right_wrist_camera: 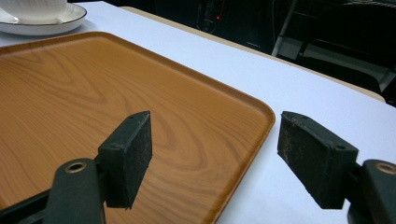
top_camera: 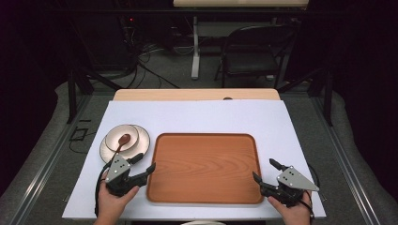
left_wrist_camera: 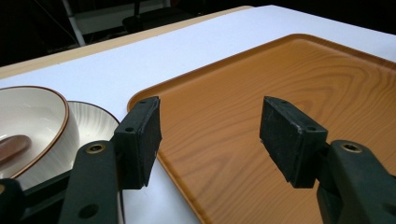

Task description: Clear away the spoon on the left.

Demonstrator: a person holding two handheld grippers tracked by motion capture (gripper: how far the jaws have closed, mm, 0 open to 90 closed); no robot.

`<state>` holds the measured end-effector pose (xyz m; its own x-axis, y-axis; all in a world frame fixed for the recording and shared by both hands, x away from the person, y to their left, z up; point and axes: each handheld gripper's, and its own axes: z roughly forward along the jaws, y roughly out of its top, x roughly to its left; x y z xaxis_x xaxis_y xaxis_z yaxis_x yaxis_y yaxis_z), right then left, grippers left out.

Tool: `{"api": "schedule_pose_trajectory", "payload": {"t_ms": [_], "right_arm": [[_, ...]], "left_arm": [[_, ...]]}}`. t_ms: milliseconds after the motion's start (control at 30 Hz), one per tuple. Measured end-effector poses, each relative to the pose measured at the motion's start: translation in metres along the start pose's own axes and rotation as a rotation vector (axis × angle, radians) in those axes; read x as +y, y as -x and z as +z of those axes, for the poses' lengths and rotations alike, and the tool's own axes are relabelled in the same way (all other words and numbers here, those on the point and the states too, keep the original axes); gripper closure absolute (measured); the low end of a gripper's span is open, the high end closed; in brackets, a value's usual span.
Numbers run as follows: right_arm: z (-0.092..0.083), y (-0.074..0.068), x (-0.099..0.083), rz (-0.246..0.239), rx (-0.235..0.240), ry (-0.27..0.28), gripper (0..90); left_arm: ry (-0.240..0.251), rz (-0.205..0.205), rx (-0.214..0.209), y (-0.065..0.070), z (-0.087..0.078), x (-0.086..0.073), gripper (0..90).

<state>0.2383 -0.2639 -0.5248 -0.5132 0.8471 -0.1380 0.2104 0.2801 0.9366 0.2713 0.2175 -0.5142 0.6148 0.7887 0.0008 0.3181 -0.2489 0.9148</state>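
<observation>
Cream bowl (top_camera: 121, 137) on plate (top_camera: 141, 143) holds brown spoon (top_camera: 123, 140).

You see the white table cover (top_camera: 197, 117) evenly and brightly lit from overhead, while the surrounding room falls into near-black. The wooden tray (top_camera: 204, 166) shows soft sheen without harsh glare. Shadows are faint. Both gripper views render near jaws slightly soft, backgrounds dark.

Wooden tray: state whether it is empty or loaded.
Empty. The wooden tray shows bare wood grain in every view; the bowl sits left of it.
</observation>
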Motion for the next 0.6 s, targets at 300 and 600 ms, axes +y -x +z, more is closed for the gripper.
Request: {"api": "schedule_pose_trajectory", "payload": {"t_ms": [300, 600], "right_arm": [[-0.0016, -0.0005, 0.0006, -0.002, 0.000, 0.004, 26.2], [-0.0001, -0.0004, 0.0007, -0.004, 0.005, 0.004, 26.6]], "left_arm": [[0.008, -0.016, 0.020, 0.0005, -0.0041, 0.0007, 40.0], [-0.014, -0.031, 0.051, 0.0012, -0.0089, 0.0016, 52.4]]}}
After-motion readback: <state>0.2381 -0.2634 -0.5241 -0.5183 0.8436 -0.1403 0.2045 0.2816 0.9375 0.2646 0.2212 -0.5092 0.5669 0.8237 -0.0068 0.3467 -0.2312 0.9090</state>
